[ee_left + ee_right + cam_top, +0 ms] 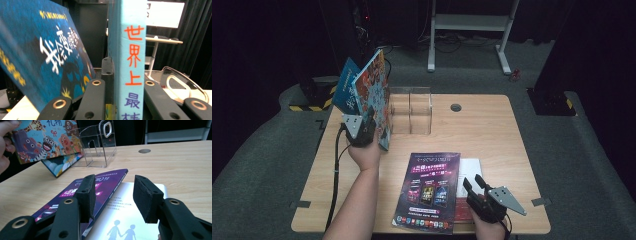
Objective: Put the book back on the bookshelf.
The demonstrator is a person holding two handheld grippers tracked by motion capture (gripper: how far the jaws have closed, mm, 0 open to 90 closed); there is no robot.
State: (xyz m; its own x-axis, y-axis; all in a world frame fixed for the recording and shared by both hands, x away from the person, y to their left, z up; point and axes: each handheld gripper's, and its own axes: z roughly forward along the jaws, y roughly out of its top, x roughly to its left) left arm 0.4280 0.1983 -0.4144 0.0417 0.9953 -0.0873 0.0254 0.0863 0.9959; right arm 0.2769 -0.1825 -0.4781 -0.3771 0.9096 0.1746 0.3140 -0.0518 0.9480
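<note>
Clear acrylic holder (411, 111), purple magazine (430, 192) on table (492, 130)

A colourful picture book (374, 95) with cartoon animals on its cover stands upright above the tabletop's (492, 125) left rear part, its light blue spine (131, 62) bearing red and purple characters, clamped in the left tool (362, 131). A dark blue book (344, 86) with white characters leans tilted just beside it, on its left.

A recording lab: black curtains (257, 45), lone table (482, 125).
</note>
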